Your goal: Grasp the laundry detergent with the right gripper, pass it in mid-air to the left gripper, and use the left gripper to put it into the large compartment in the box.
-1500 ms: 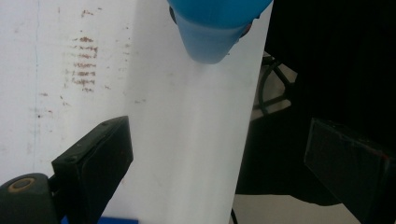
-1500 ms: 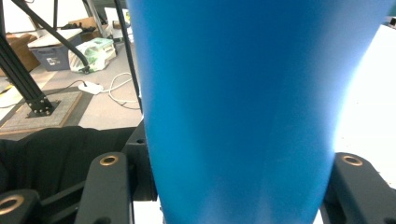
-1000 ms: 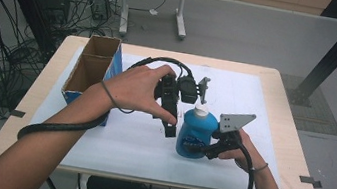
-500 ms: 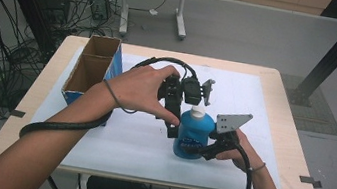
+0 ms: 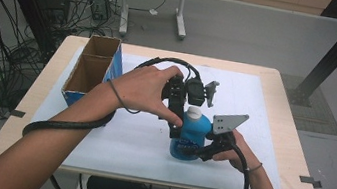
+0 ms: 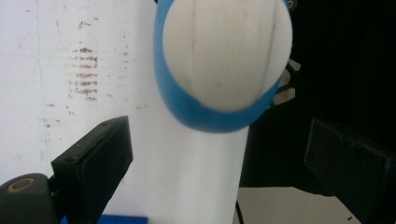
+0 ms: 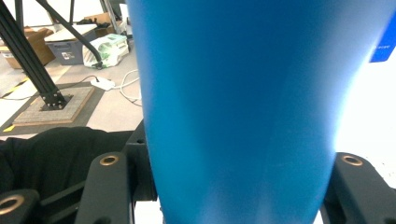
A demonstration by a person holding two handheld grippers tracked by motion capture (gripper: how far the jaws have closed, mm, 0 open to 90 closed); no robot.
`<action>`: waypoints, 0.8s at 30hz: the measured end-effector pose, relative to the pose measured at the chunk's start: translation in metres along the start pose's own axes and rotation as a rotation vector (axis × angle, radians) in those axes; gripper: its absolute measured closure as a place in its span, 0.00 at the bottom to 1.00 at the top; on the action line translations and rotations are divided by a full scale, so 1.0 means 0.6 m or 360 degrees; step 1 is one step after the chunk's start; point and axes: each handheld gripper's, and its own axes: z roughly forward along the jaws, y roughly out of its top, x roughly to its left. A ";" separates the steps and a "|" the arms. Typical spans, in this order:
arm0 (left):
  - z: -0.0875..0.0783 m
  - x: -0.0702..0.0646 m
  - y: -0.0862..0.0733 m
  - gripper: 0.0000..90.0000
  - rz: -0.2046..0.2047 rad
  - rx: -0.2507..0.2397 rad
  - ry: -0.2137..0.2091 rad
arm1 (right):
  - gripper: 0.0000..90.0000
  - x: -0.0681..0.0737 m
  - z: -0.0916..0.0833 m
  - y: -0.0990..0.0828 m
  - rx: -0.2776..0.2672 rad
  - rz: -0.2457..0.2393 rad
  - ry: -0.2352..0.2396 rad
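A blue bottle (image 5: 189, 139) with a white cap (image 5: 194, 111) stands upright on the white mat (image 5: 264, 119). My right gripper (image 5: 200, 151) is shut on the bottle's lower body from the right; in the right gripper view the blue bottle wall (image 7: 243, 102) sits between its jaws, at the right gripper (image 7: 233, 191). My left gripper (image 5: 183, 121) points down over the bottle top. In the left gripper view the white cap (image 6: 224, 51) lies ahead of the left gripper (image 6: 219, 140), whose jaws stand wide apart on either side and clear of it.
An open cardboard box (image 5: 90, 70) with blue sides and two compartments stands at the mat's back left. The left gripper's cable (image 5: 66, 124) loops across the mat's left part. The wooden table edge (image 5: 293, 158) lies to the right.
The left gripper has shifted slightly toward the bottle, coming more directly over its cap. The right gripper has kept its hold on the bottle.
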 end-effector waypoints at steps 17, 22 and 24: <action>0.004 -0.014 0.004 0.07 0.0010 -0.0040 0.0061 | 0.46 -0.003 0.011 0.009 0.0002 -0.0016 0.0026; 0.006 -0.016 0.009 0.07 0.0024 -0.0026 0.0054 | 0.46 -0.004 0.014 0.012 0.0009 -0.0020 0.0031; 0.007 -0.016 0.013 0.07 0.0028 -0.0013 0.0054 | 0.46 -0.003 0.016 0.014 0.0012 -0.0027 0.0033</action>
